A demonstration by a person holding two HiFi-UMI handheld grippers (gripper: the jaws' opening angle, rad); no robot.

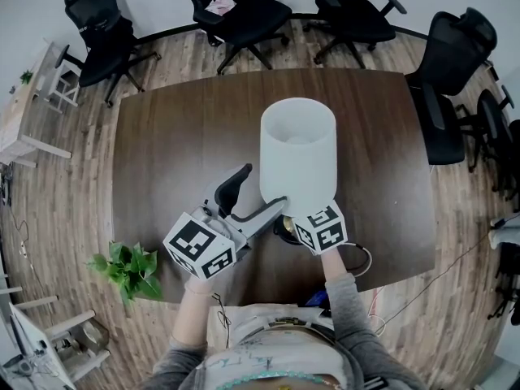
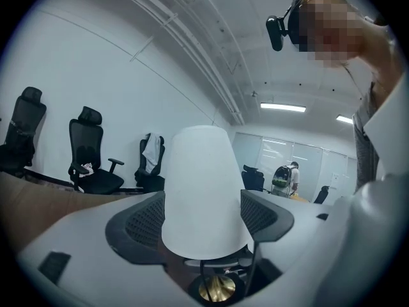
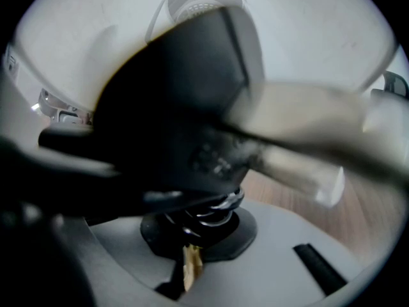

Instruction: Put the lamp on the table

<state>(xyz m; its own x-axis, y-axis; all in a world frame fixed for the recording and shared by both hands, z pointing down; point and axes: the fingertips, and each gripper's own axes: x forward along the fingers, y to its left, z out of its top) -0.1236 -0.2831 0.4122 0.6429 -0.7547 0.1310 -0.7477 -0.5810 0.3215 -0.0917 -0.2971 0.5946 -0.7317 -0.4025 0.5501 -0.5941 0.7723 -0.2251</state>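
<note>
Lamp upright on surface, its shade between the left gripper fingers, which are released and spread. Right gripper fingers clenched on the thin brass stem below the shade. Risk: top-heavy; a sideways tug while letting go could tip it.
</note>
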